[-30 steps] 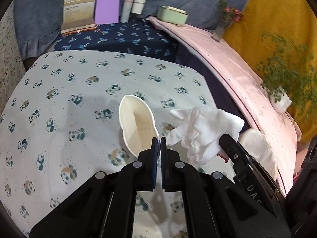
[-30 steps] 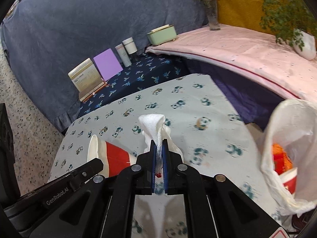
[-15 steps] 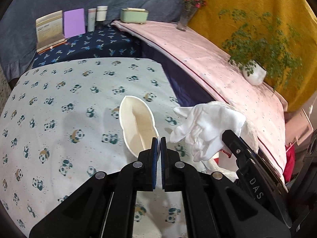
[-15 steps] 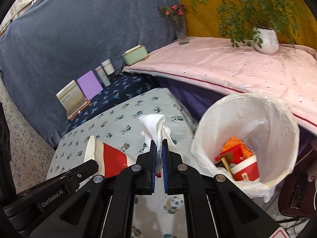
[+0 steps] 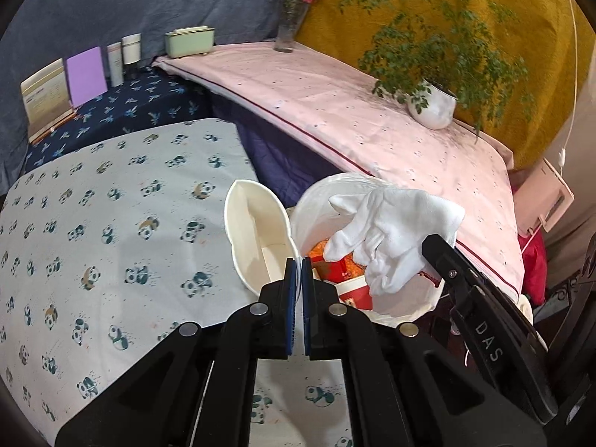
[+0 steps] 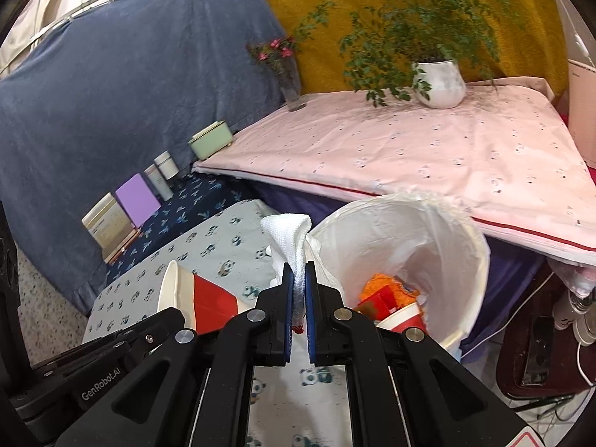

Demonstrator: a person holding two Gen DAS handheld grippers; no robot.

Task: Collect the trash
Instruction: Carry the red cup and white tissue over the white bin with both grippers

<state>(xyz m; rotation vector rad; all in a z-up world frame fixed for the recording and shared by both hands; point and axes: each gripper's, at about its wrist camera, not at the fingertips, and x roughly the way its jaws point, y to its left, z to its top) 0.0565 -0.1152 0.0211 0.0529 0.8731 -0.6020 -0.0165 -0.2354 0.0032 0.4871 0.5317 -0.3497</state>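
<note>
Both loads swung with us until the bin [image 6: 462,231] sat just ahead: left gripper [image 5: 298,260] pinching the cup [image 5: 257,238], right gripper [image 6: 296,268] pinching the cloth [image 6: 288,231], ready for dropping.

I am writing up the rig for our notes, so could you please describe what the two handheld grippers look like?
Both are matte black plastic with angular linkage arms, round silver pivot pins and two narrow fingers faced with blue pads. The left gripper shows white "GenRobot.AI" lettering on its side in the right wrist view; the right gripper shows "DAS" in the left wrist view. No sleeves or cables show.
</note>
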